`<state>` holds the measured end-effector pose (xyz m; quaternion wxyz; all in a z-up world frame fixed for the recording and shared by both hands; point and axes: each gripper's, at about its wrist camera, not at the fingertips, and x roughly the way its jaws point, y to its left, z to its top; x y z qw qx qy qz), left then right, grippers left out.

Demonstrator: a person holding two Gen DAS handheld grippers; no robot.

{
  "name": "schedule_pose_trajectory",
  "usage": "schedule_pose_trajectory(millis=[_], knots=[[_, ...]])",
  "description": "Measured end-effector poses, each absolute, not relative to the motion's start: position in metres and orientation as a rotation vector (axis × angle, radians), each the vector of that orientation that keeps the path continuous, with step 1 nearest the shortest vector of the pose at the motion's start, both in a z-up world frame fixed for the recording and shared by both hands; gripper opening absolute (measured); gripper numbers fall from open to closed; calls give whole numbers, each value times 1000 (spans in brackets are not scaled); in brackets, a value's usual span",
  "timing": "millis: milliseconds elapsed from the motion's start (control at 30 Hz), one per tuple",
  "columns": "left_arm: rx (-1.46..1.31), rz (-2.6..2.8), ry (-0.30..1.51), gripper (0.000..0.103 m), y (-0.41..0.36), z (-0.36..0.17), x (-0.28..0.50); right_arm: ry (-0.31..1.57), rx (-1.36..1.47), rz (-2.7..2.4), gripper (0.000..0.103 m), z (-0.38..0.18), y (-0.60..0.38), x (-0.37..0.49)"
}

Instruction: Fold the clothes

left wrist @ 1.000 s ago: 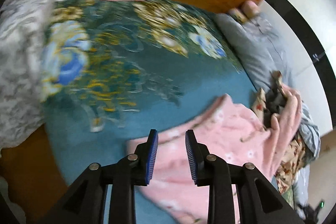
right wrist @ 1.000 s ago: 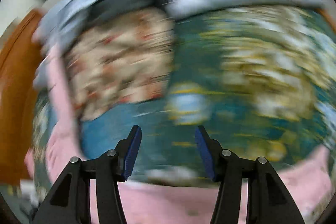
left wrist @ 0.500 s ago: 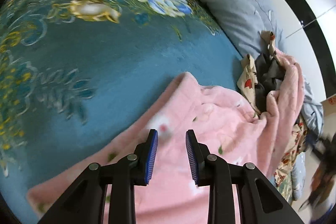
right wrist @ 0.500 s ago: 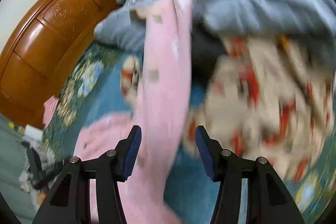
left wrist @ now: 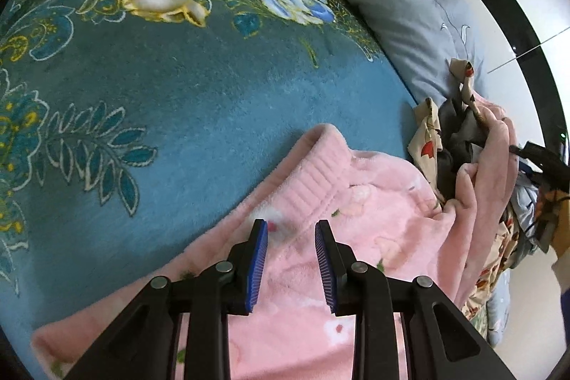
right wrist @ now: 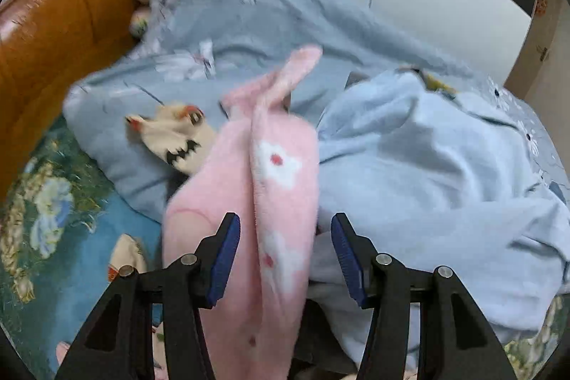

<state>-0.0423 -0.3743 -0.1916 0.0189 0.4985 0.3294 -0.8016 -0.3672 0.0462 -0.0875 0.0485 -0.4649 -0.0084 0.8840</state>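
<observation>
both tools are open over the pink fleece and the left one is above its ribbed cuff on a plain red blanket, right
Not quite. The blanket is teal with a flower print, not plain red, as the left wrist view shows. The rest holds: the left tool is open near the cuff of the pink fleece, and the right tool is open over it.

Open teal blanket (left wrist: 199, 102) lies bare to the left & ahead of the pink garment (left wrist: 356, 237). Right side blocked: heaped clothes (left wrist: 459, 138), grey quilt (right wrist: 445, 166). Wooden headboard (right wrist: 53, 34) walls off the far end.
</observation>
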Motion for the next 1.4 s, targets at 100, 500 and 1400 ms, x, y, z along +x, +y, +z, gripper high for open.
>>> schedule_pose_trajectory(millis=[100, 500, 1400], knots=[[1532, -2497, 1014, 31, -373, -182, -35, -27, -1451, 2633, 4, -90, 47, -371], [1395, -2569, 1011, 31, -365, -120, 12, 363, -1204, 2960, 4, 12, 142, -172], [1353, -2567, 1010, 31, -288, -44, 73, 69, -1812, 2767, 42, -172, 141, -4]])
